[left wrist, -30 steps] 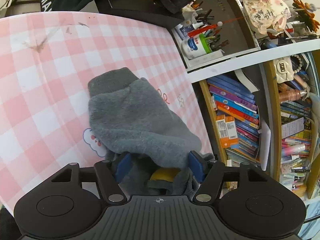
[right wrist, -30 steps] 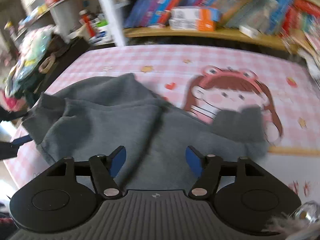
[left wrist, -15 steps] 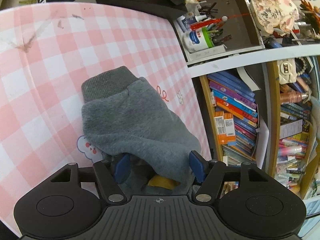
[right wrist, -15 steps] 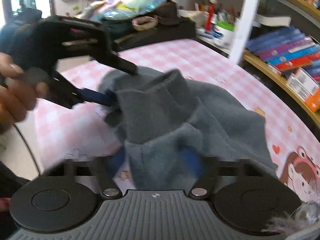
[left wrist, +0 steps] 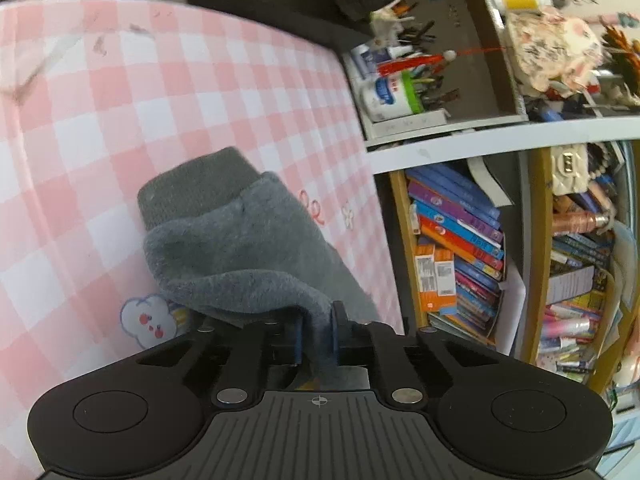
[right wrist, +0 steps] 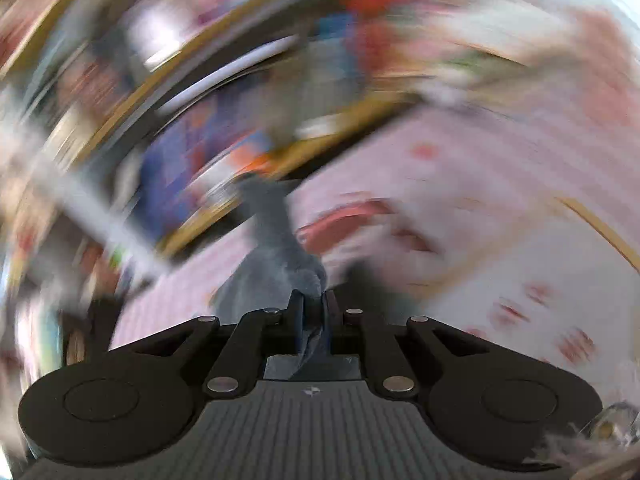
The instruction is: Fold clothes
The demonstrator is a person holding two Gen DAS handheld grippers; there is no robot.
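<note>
gripping grey garment (left wrist: pixel 248 256), books (left wrist: pixel 456 248) on shelf (left wrist: pixel 440 148)

Fuzzy grey fleece garment (left wrist: pixel 244 256) with ribbed knit cuff, smooth pink-checked tablecloth (left wrist: pixel 120 120), matt black, seemingly plastic, claw (left wrist: pixel 316 340)

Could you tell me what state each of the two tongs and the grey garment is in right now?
Left tongs: shut on a fold of the grey garment.
Right tongs: shut on the grey garment; view heavily motion-blurred.
Grey garment: bunched, ribbed cuff resting on the pink checked cloth, not yet folded flat.
</note>
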